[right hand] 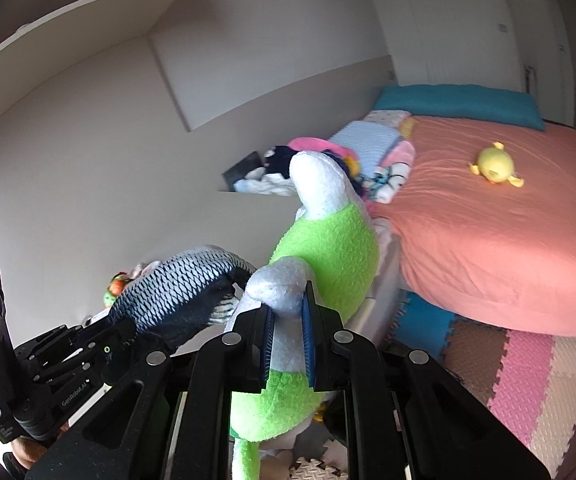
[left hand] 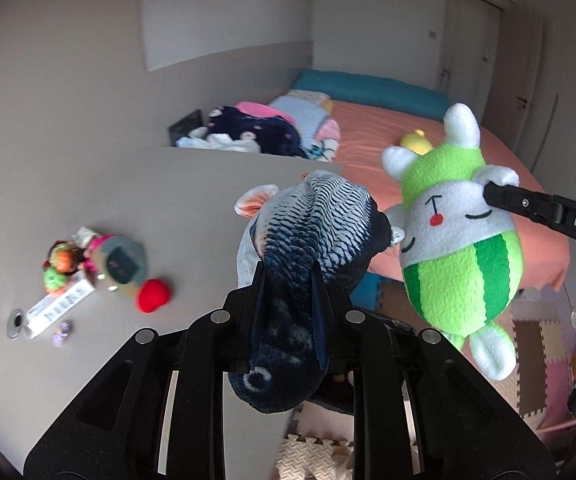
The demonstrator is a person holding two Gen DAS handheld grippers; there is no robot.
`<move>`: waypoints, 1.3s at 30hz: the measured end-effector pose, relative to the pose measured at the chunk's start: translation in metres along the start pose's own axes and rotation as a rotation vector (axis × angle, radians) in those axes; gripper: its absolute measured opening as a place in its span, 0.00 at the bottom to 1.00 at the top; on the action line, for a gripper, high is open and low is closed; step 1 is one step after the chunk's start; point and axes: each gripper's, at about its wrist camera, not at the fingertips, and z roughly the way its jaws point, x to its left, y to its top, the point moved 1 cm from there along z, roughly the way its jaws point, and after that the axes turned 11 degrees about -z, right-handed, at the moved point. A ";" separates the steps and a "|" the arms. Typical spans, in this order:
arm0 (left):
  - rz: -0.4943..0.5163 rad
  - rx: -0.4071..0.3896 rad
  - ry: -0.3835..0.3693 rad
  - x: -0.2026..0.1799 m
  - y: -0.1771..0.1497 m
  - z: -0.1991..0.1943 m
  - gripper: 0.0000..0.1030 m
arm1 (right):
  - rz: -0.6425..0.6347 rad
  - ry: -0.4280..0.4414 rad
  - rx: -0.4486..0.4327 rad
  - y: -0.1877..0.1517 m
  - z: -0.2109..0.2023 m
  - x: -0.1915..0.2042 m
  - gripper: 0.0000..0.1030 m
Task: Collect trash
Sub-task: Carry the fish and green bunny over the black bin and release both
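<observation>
Your left gripper (left hand: 288, 280) was clamped on a soft blue-and-white scaled fish plush (left hand: 308, 232), held up over the grey desk (left hand: 107, 160). Your right gripper (right hand: 288, 316), lettered "DAS" on its side, pinched a white paw of the green-and-white watermelon-striped plush animal (left hand: 456, 240), touching the fish; "GenRobot.AI" marked the left one's housing.

I see soft, even daylight in both views, with no hard shadows. The wall (left hand: 67, 120) reads a dull grey, while the bed (right hand: 488, 240) glows bright orange. Both pictures bend strongly toward the edges, and the corners go black. The fish toy (left hand: 288, 320) looks soft and blurred close to my left lens. The door (left hand: 476, 40) looks hazy.
</observation>
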 end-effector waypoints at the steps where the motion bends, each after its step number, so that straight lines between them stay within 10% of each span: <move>1: 0.013 0.010 -0.008 -0.010 -0.002 0.005 0.20 | 0.011 -0.013 0.005 -0.003 -0.001 -0.009 0.14; 12: 0.111 0.141 -0.057 -0.091 -0.028 0.070 0.23 | 0.102 -0.107 0.079 -0.031 0.019 -0.084 0.19; 13: 0.124 0.160 -0.048 -0.096 -0.031 0.077 0.33 | 0.100 -0.116 0.106 -0.033 0.025 -0.088 0.26; 15: 0.142 0.149 0.006 -0.099 -0.033 0.083 0.89 | 0.111 -0.165 0.126 -0.036 0.031 -0.095 0.68; 16: 0.144 0.104 0.036 -0.100 -0.034 0.081 0.94 | 0.128 -0.192 0.110 -0.038 0.030 -0.099 0.84; 39: 0.042 0.117 0.066 -0.033 -0.034 0.075 0.94 | 0.076 -0.176 0.119 -0.044 0.054 -0.063 0.84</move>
